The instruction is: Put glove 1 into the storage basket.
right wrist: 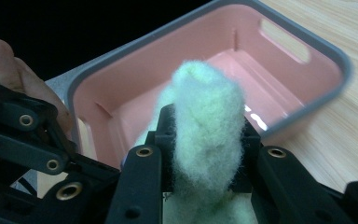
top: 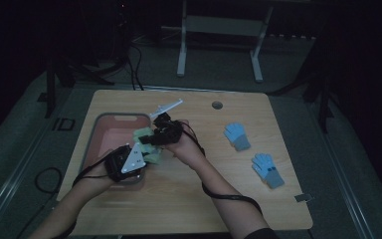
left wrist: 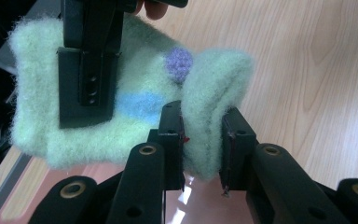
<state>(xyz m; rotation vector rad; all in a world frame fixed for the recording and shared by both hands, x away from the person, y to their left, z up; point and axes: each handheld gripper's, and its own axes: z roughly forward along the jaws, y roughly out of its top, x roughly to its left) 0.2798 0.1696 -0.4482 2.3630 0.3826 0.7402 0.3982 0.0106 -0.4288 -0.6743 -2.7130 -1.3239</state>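
A fuzzy pale green glove (top: 153,157) with a blue stripe and a purple dot hangs between both grippers over the right rim of the pink bin (top: 105,144). My left gripper (top: 145,151) is shut on a fold of the green glove (left wrist: 140,79), with its jaws (left wrist: 203,126) pinching the fabric. My right gripper (top: 154,135) is shut on another thick fold of the green glove (right wrist: 207,102), clamped between its jaws (right wrist: 207,137). In the left gripper view, one right gripper finger (left wrist: 89,88) presses on the glove's upper left part.
The grey-rimmed pink bin (right wrist: 307,107) lies below and behind the glove. Two blue gloves (top: 237,136) (top: 267,170) lie on the wooden table's right half. A round hole (top: 217,105) sits near the far edge, a small grey tag (top: 304,197) near the front right corner.
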